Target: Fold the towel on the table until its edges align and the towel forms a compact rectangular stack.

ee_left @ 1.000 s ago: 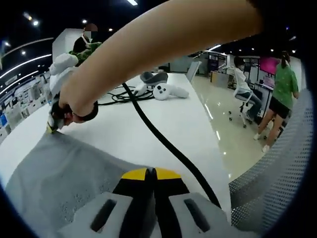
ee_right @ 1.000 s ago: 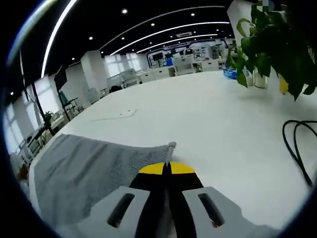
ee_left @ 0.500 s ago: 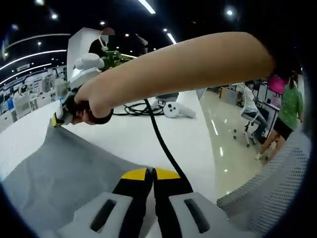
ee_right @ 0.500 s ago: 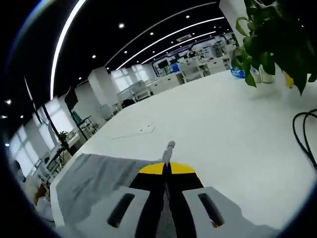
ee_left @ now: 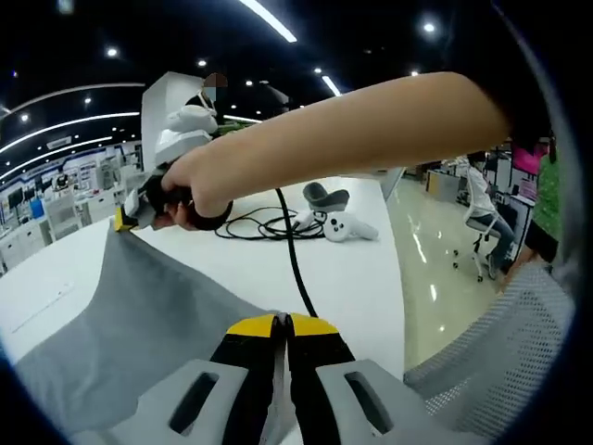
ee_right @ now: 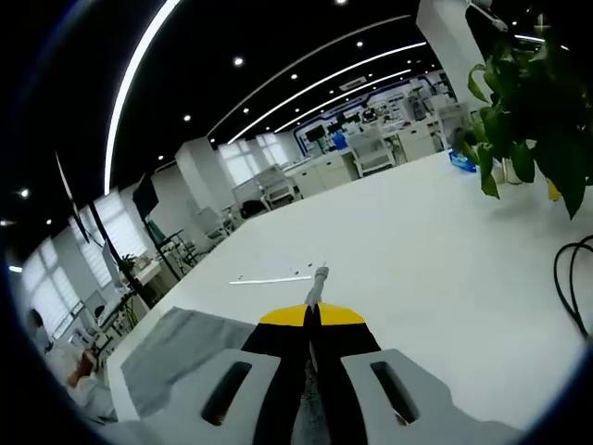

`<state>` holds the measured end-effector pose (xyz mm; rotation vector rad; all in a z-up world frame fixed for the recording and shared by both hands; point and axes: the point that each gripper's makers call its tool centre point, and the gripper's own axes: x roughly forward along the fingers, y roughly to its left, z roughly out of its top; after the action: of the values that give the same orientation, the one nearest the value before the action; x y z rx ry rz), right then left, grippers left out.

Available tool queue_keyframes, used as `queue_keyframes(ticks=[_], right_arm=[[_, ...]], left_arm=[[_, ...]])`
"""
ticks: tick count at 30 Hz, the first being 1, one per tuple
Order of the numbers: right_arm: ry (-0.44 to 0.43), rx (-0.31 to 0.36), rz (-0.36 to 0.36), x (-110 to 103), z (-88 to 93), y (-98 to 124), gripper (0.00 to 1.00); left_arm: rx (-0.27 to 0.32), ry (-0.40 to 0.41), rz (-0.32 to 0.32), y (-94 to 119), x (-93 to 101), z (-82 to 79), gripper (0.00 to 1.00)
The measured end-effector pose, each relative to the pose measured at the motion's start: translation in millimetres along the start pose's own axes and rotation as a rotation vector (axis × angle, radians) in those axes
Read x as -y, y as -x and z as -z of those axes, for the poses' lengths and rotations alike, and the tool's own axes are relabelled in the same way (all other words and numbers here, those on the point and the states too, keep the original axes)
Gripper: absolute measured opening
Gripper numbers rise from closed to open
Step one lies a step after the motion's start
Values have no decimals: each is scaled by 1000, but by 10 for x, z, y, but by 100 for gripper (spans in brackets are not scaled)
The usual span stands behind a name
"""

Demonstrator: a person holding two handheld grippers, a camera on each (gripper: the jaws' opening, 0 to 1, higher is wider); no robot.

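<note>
in the left gripper view the left gripper has its yellow-tipped jaws pressed together on the near edge of the grey towel, which rises in a taut sheet from there toward the right gripper. a bare forearm crosses the view to a hand that holds that right gripper, pinching the towel's far corner above the white table. a black cable runs down from the hand past the towel. further back lie coiled cables and a white vr controller.

in the right gripper view the jaws of the right gripper are closed on a towel corner, a small tab poking out beyond them. the towel hangs down to the left over the table. beyond stand a potted plant and a loop of black cable.
</note>
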<state>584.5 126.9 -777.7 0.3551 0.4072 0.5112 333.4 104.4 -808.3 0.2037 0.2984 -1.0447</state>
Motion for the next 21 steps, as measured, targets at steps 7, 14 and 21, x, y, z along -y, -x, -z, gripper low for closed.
queue_keyframes(ticks=[7, 14, 21], right_arm=[[-12, 12, -17, -242, -103, 13, 0], [-21, 32, -19, -513, -243, -12, 0], [-22, 36, -24, -839, -318, -80, 0]], left_arm=[[41, -1, -19, 289, -107, -201, 4], [50, -57, -78, 648, -265, -294, 4], [38, -92, -129, 1045, -447, -301, 4]])
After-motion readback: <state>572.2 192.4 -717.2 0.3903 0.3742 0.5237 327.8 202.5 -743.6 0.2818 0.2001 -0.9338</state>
